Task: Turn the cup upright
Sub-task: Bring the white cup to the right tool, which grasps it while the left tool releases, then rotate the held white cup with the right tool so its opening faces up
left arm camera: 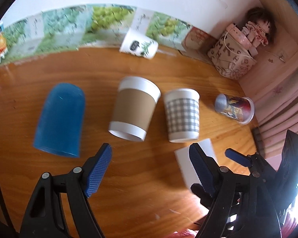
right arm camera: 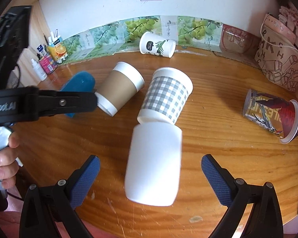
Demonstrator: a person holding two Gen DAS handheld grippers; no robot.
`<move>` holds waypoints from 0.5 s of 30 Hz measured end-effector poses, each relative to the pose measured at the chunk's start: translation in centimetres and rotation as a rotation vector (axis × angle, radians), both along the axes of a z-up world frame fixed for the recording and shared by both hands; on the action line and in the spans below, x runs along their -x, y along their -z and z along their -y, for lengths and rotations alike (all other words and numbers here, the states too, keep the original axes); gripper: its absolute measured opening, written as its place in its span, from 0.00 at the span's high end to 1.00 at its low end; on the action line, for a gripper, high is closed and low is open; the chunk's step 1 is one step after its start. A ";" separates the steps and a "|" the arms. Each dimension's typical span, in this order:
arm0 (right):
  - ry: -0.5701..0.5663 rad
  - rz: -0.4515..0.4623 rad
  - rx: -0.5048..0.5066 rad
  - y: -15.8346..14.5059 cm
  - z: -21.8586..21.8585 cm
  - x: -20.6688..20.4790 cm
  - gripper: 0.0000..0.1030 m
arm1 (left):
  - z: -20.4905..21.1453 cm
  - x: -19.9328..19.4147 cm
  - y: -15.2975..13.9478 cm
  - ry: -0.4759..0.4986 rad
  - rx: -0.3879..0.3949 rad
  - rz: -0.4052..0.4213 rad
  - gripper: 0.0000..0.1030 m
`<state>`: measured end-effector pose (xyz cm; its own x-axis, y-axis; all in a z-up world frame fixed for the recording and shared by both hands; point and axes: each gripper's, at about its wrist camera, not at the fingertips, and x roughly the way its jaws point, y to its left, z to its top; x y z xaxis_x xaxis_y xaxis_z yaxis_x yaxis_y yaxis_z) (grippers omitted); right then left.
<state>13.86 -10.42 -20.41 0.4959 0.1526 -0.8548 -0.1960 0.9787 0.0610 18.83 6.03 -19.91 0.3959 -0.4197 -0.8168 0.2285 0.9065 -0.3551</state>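
**Cups Lay Tipped Across the Table, Both Tongs Wide and Empty**

Six cups lay on their sides on the wooden table (right arm camera: 218, 158). Nearest the right tongs (right arm camera: 150, 175) was a plain white cup (right arm camera: 154, 163), its length running away from the camera, lying between the two blue-padded fingers (right arm camera: 85, 179) but touching neither. The right tongs stood spread wide and held nothing. The far end of the white cup met the base of a grey checked cup (right arm camera: 165, 97), which was tilted off to the right.

To the left of the checked cup lay a brown-sleeved paper cup (right arm camera: 120, 88), and beyond that a blue cup (right arm camera: 78, 85), partly hidden in the right wrist view by the body of the other gripper. A white cup with a leaf print (right arm camera: 158, 44) lay at the back against the grape-patterned boxes (right arm camera: 139, 26). A colourful printed cup (right arm camera: 272, 115) lay well apart at the right side of the table.

The left tongs (left arm camera: 150, 156) were likewise spread wide and empty, hovering just short of the brown-sleeved cup (left arm camera: 134, 108), with the blue cup (left arm camera: 59, 119) to their left and the checked cup (left arm camera: 182, 115) to their right. A patterned paper bag (right arm camera: 282, 63) stood in the back right corner.
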 end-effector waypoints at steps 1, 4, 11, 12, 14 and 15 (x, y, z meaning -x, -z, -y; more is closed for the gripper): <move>0.007 0.007 0.010 0.1 -0.2 -0.2 0.00 | -0.2 0.1 -0.2 -0.010 -0.018 0.026 0.20; 0.027 0.020 0.027 0.4 -0.5 -0.7 0.00 | -0.4 0.6 -0.9 -0.042 -0.098 0.124 0.20; 0.076 0.026 0.057 1.1 -0.5 -1.9 0.00 | -0.9 1.2 -1.4 -0.031 -0.163 0.247 0.20; 0.079 0.025 0.065 1.2 -0.6 -2.0 0.00 | -0.9 1.2 -1.4 -0.025 -0.162 0.248 0.20; 0.085 0.017 0.072 1.5 -0.6 -2.3 0.00 | -0.9 1.2 -1.1 -0.002 -0.153 0.238 0.20; 0.086 0.014 0.074 1.7 -0.7 -2.4 0.00 | -0.7 1.3 -1.1 0.010 -0.151 0.229 0.20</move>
<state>16.24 -9.71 -22.06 0.5162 0.0456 -0.8553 -0.1112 0.9937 -0.0142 17.50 6.75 -18.84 0.5740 -0.3047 -0.7601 0.2962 0.9426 -0.1542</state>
